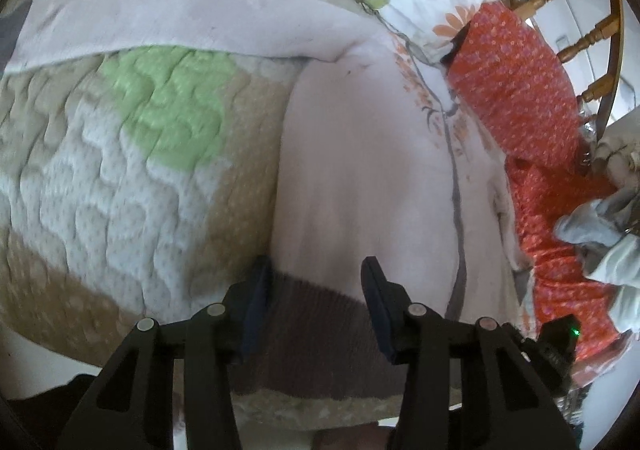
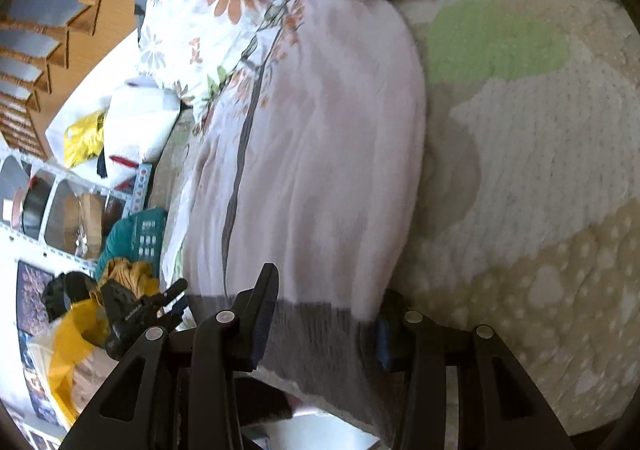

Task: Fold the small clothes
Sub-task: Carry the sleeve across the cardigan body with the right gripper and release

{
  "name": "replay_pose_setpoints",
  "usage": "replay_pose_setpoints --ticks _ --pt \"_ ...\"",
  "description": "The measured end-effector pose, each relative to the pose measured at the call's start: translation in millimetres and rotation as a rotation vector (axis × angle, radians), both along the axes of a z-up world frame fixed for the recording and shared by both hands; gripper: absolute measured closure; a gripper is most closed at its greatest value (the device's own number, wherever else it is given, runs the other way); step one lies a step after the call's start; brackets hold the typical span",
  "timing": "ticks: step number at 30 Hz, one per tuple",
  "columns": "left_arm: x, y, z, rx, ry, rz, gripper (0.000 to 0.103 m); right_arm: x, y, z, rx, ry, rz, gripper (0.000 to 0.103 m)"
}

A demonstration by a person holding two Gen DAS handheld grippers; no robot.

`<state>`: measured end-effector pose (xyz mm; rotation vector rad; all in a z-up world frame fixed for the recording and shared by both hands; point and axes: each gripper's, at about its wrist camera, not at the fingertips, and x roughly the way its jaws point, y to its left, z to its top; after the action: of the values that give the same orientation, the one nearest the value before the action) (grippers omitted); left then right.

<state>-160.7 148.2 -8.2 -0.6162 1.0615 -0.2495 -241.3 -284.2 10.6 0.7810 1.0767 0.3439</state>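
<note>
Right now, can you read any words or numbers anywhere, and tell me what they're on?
No text can be read for certain.
Black device beside the right tongs: pale lettering on it, too small and blurred to read.
Teal basket: rows of pale marks, too blurred to tell.
Dark posters at the left edge: no words can be made out.
Pink garment, quilt, left tongs: no text.

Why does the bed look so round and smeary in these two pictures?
Left wrist view: the fisheye lens bulges the quilt into a dome, dark corners frame it, and the pink garment is smeared by motion, while the left tool stays fairly sharp. Right wrist view: the same curving; daylight washes out the garment, and the shelves at the edge are bent and blocky.
</note>
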Motion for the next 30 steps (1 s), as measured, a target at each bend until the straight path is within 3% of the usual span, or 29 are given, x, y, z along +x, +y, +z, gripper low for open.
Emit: replay_pose_setpoints --ticks 7,10,11,12,13,14,15,17,24,30 --pt "-20 -15 -6 -0.028 0.003 -0.04 0.047 -20 19 2 -0.06 -0.016 0.039 0.057" --pt "-24 -31 -5 0.043 -0.008 -0.05 0.047 -25 26 2 -0.101 -0.027 0.046 0.057" --pt "-24 -33 -4 0.065 -0.008 -0.048 0.054 -26 29 3 -0.121 -0.033 0.045 0.057" --pt "-23 -36 -3 0.1 -0.005 -0.04 0.08 -26 32 4 -0.149 -0.037 0.042 0.059" --pt "-23 -37 -2 0.15 0.004 -0.028 0.092 -27 34 4 -0.168 -0.039 0.038 0.068" --pt "-22 -36 -1 0.156 0.015 -0.022 0.094 -27 37 5 -0.219 -0.033 0.023 0.085" --pt "-22 -32 0 0.115 0.029 -0.004 0.094 -26 38 5 -0.265 -0.023 0.014 0.09" --pt "-25 -26 6 0.076 0.035 0.021 0.094 -24 36 8 -0.265 -0.018 0.005 0.095" --pt "-72 -20 40 0.023 -0.01 0.033 0.096 -45 17 25 -0.211 -0.032 -0.029 0.097" --pt "-112 -19 24 0.034 0.044 0.044 0.096 -80 4 16 -0.17 0.042 -0.026 0.098"
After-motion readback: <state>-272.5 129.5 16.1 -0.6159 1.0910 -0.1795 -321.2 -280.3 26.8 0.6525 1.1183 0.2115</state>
